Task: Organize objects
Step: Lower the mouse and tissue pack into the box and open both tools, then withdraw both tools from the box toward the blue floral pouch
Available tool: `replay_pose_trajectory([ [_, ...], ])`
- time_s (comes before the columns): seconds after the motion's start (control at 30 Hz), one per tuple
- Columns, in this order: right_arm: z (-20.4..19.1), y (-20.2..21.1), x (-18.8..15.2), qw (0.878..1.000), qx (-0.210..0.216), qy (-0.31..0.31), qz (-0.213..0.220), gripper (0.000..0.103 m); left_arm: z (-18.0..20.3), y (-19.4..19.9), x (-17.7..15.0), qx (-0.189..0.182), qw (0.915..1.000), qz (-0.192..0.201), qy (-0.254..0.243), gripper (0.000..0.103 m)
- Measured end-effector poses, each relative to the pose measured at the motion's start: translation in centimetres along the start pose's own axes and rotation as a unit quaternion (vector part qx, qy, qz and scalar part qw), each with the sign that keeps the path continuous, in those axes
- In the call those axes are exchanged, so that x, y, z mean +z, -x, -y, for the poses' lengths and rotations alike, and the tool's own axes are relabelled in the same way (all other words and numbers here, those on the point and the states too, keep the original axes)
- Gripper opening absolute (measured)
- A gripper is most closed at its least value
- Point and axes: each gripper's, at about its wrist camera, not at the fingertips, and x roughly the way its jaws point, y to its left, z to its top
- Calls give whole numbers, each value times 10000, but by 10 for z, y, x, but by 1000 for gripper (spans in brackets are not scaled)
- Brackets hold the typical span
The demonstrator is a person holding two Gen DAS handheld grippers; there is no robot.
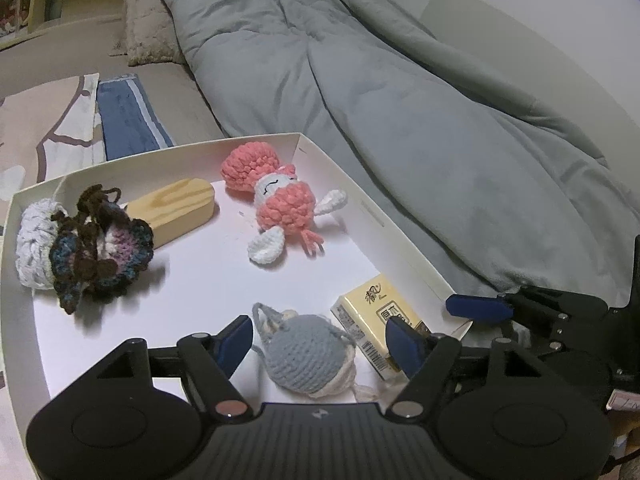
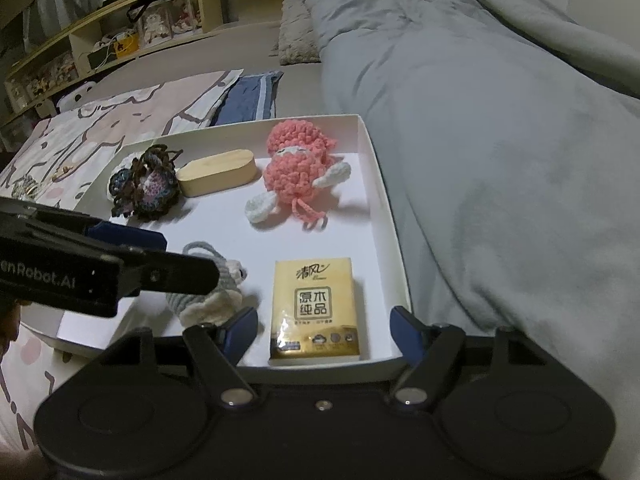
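A white shallow box (image 1: 400,236) (image 2: 384,184) lies on the bed. In it are a pink crochet doll (image 1: 280,196) (image 2: 298,168), a wooden oval block (image 1: 176,210) (image 2: 218,172), a dark crochet flower piece (image 1: 96,248) (image 2: 146,182), a grey crochet toy (image 1: 306,354) (image 2: 208,296) and a yellow tissue pack (image 1: 376,320) (image 2: 314,308). My left gripper (image 1: 320,344) is open, its fingers either side of the grey toy. My right gripper (image 2: 322,332) is open, its fingers either side of the tissue pack at the box's near edge.
A grey duvet (image 1: 400,100) (image 2: 500,140) lies right of the box. A patterned sheet (image 2: 100,132) and a blue folded cloth (image 1: 128,116) (image 2: 248,98) lie behind and left. Shelves (image 2: 100,40) stand at the far wall.
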Motion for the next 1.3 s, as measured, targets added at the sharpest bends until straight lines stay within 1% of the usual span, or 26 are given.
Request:
replay_pose_trajectory([
  [0.37, 1, 25, 7, 9994, -117, -266, 201, 74, -7, 29, 1, 308, 9995, 78, -32, 74],
  [0.6, -7, 45, 13, 9990, -129, -286, 316, 74, -8, 54, 1, 446, 9988, 168, -87, 74],
  [0.73, -14, 57, 16, 9989, -118, -228, 386, 77, -7, 66, -1, 518, 9984, 192, -145, 74],
  [1.0, -23, 80, 16, 9985, -192, -215, 468, 83, -7, 91, -7, 672, 9971, 302, -167, 85],
  [1.17, -26, 90, 12, 9980, -231, -240, 531, 88, -7, 104, -12, 844, 9955, 394, -192, 97],
  [1.23, -27, 95, 11, 9978, -257, -271, 550, 91, -7, 108, -14, 891, 9950, 405, -213, 99],
  [1.3, -27, 99, 9, 9976, -257, -307, 565, 93, -7, 112, -16, 942, 9943, 435, -230, 101],
])
